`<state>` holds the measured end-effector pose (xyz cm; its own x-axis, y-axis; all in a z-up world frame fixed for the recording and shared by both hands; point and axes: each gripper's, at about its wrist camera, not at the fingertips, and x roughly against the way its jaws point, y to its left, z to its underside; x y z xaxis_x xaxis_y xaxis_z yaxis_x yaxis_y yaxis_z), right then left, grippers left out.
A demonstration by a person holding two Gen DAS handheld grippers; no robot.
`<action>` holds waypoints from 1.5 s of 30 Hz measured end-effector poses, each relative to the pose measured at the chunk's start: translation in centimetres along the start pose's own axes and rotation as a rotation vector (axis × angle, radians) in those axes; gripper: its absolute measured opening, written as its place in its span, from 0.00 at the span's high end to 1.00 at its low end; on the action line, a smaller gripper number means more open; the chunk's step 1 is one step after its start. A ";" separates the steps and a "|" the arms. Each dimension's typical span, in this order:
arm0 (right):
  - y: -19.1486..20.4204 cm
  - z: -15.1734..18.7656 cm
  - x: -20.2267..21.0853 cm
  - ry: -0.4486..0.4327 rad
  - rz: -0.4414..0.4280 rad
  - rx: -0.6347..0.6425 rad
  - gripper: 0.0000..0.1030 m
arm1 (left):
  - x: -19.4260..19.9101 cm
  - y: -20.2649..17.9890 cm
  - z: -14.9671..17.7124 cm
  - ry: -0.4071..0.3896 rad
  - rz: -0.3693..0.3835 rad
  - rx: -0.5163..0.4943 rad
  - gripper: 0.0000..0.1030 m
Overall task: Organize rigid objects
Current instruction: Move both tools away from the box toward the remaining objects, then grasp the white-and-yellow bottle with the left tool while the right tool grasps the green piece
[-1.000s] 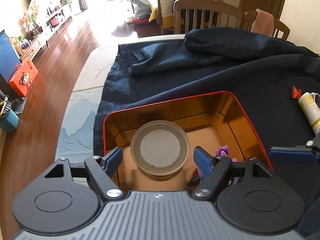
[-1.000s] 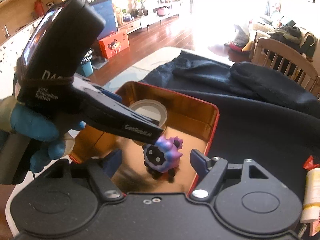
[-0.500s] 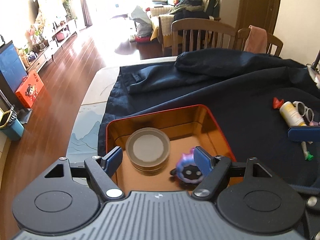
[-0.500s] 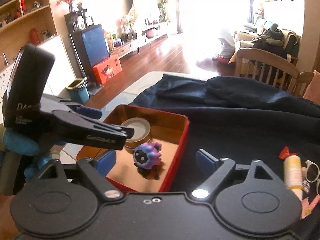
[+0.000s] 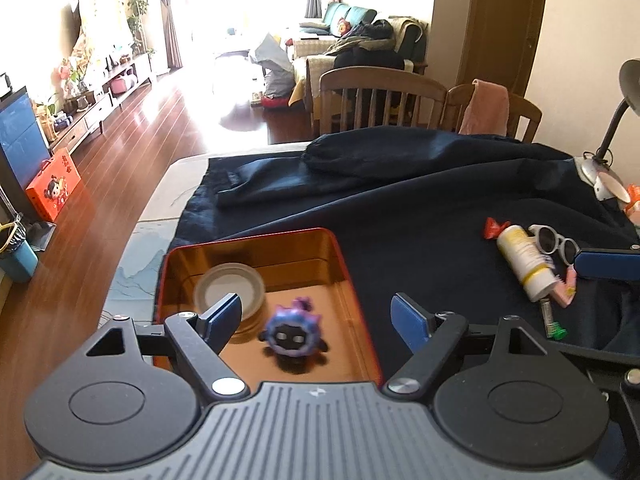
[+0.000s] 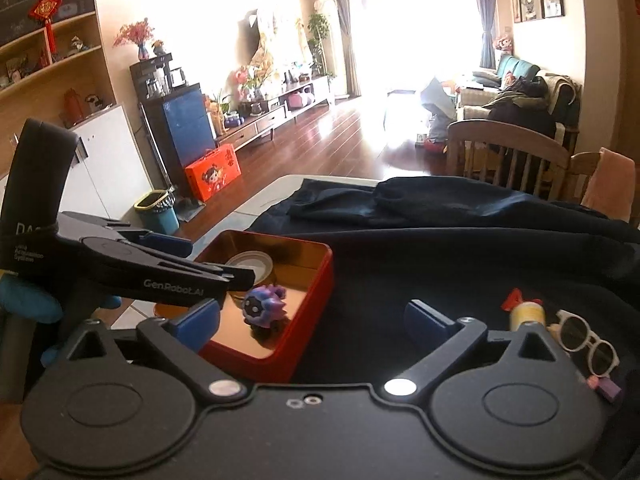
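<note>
A red tin box [image 5: 348,280] with a gold inside sits on a dark blue cloth; it also shows in the right wrist view [image 6: 316,288]. In it lie a round lidded jar [image 5: 229,290] and a purple toy figure [image 5: 290,332], also in the right wrist view [image 6: 262,307]. My left gripper [image 5: 318,316] is open and empty, raised above the box's near side. My right gripper [image 6: 312,320] is open and empty, above the cloth right of the box. A yellow-white tube [image 5: 524,260] and white sunglasses [image 5: 554,242] lie to the right.
A red wrapper [image 5: 493,227], a small green-capped item [image 5: 554,326] and a pink piece [image 5: 568,284] lie by the tube. A desk lamp [image 5: 612,128] stands at the far right. Wooden chairs [image 5: 380,96] stand behind the table. The table's left edge [image 5: 152,216] drops to the wood floor.
Both grippers have pulled back and up from the box. The left view has swung right, bringing the tube and sunglasses into sight. The jar and toy stay in the box.
</note>
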<state>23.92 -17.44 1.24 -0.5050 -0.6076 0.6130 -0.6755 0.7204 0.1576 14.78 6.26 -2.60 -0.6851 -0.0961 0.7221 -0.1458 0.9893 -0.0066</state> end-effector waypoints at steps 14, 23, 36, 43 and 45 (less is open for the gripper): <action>-5.7 3.3 5.3 -0.065 0.022 -0.033 0.00 | 1.9 -5.9 1.2 -0.044 0.016 0.022 0.16; -10.8 6.1 6.5 -0.024 0.131 -0.096 0.00 | 0.4 -10.4 1.5 -0.036 0.053 0.005 0.16; -16.5 9.1 5.5 0.041 0.206 -0.104 0.00 | -4.8 -17.2 -1.2 0.001 0.095 -0.030 0.16; -16.3 10.3 2.4 0.110 0.184 -0.077 0.02 | -8.4 -19.8 -2.3 0.043 0.108 -0.048 0.16; -16.2 10.5 1.6 0.129 0.174 -0.059 0.04 | -9.4 -20.4 -2.6 0.057 0.115 -0.050 0.16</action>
<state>28.43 -33.60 -8.46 -0.5357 -0.4270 0.7285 -0.5495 0.8314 0.0832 26.05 -12.77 -7.43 -0.6531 0.0234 0.7569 -0.0316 0.9978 -0.0581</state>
